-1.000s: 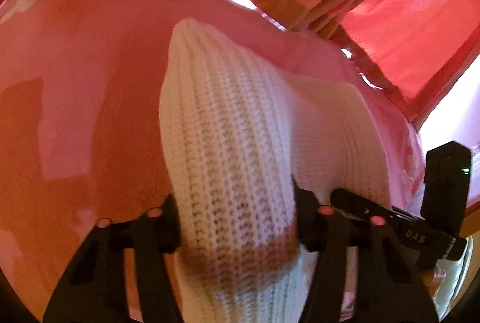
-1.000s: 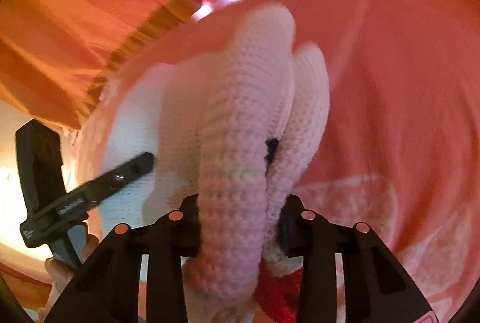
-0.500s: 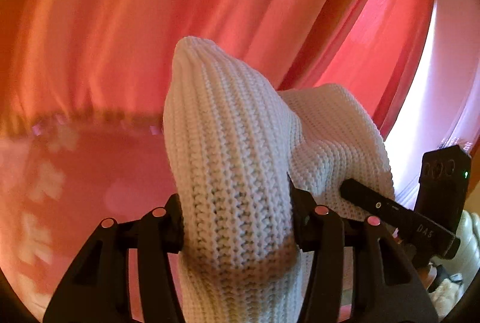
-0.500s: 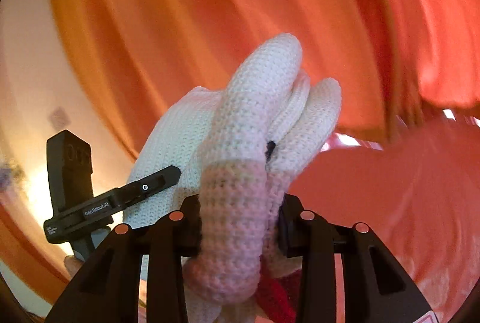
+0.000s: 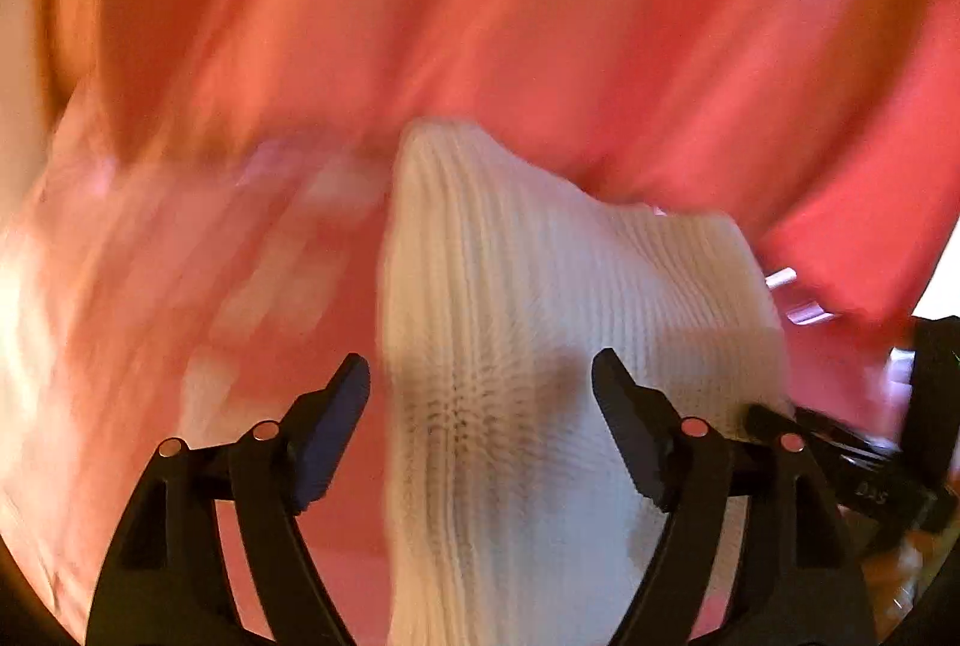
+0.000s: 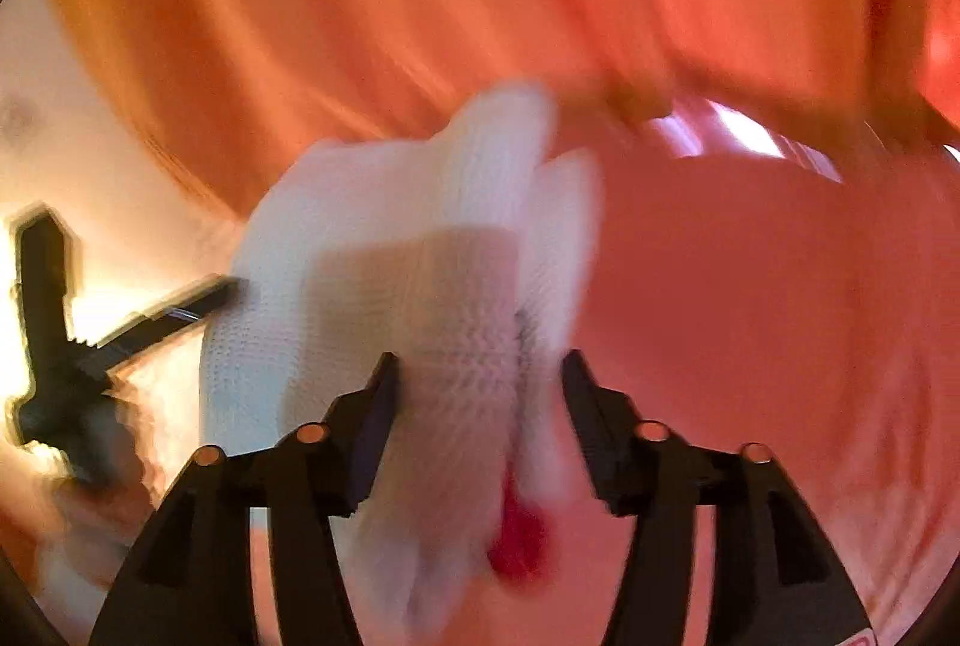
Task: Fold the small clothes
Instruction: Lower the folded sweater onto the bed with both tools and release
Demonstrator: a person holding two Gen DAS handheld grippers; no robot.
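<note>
Both views differ from before. On our left gripper (image 5: pixel 480 388) the jaws have just been opening, and the white knit garment (image 5: pixel 528 346) sits loose between them. Our right gripper (image 6: pixel 477 388) looks parted too: knit touches its left pad, gap on the right.

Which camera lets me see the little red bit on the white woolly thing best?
The right wrist view. There the red patch shows at the bottom of the white knit garment, low between the fingers of the right gripper. The left wrist view shows only the garment's ribbed white knitting, with no red in sight.
</note>
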